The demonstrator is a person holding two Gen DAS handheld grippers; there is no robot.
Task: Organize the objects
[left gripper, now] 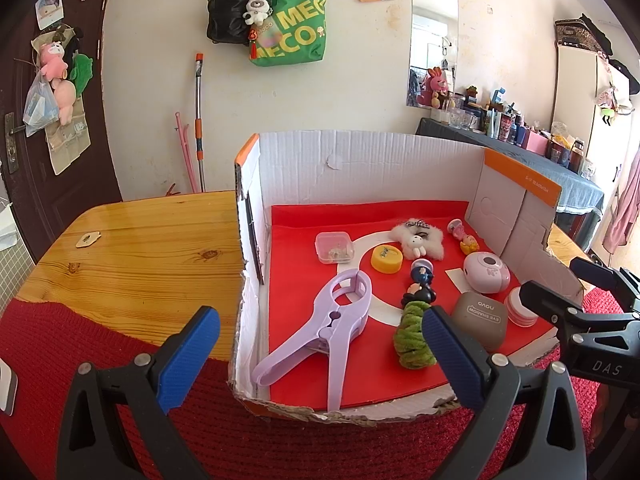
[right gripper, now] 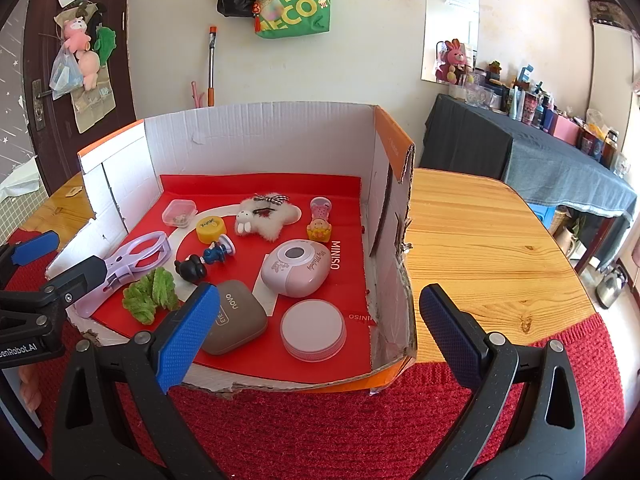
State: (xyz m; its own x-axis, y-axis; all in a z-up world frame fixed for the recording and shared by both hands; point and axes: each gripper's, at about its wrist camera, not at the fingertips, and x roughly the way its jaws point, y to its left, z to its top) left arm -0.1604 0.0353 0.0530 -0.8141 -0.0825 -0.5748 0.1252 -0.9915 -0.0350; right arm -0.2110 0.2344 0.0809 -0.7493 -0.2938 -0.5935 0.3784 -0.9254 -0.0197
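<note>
Left gripper (left gripper: 320, 348): fingers spread wide, holding nothing; it hovers over the near edge of the cardboard box (left gripper: 360, 160), left blue pad (left gripper: 190, 354) above the red knitted cloth (left gripper: 80, 352), right pad above the box's near right part.
Right gripper (right gripper: 320, 336): fingers spread wide, holding nothing; left blue pad (right gripper: 188, 336) over the near edge of the box, right pad over the wooden table (right gripper: 480, 240) to the right of the box wall.
Cardboard box: open top, low torn near wall, white inner walls, orange rims; floor covered by a red liner (right gripper: 352, 360) printed MINISO.
Purple clamp (left gripper: 332, 328): lies flat at the near left of the box, handles pointing toward the near wall.
Green scrunchie (left gripper: 412, 340): near centre, just right of the clamp.
Black-and-blue figurines (right gripper: 204, 260): lying just beyond the scrunchie.
Taupe case (right gripper: 236, 320): near right of centre, marked NOVO.
Round pink jar (right gripper: 313, 330): just right of the taupe case, near the right wall.
Pink oval device (right gripper: 296, 268): beyond the jar and the taupe case.
Yellow round tin (right gripper: 210, 229): middle, far of the figurines.
Clear small box (right gripper: 179, 213): far left, beside the yellow tin.
White fluffy rabbit (right gripper: 264, 216): far centre.
Small pink-and-yellow toys (right gripper: 320, 220): far right, near the right wall.
</note>
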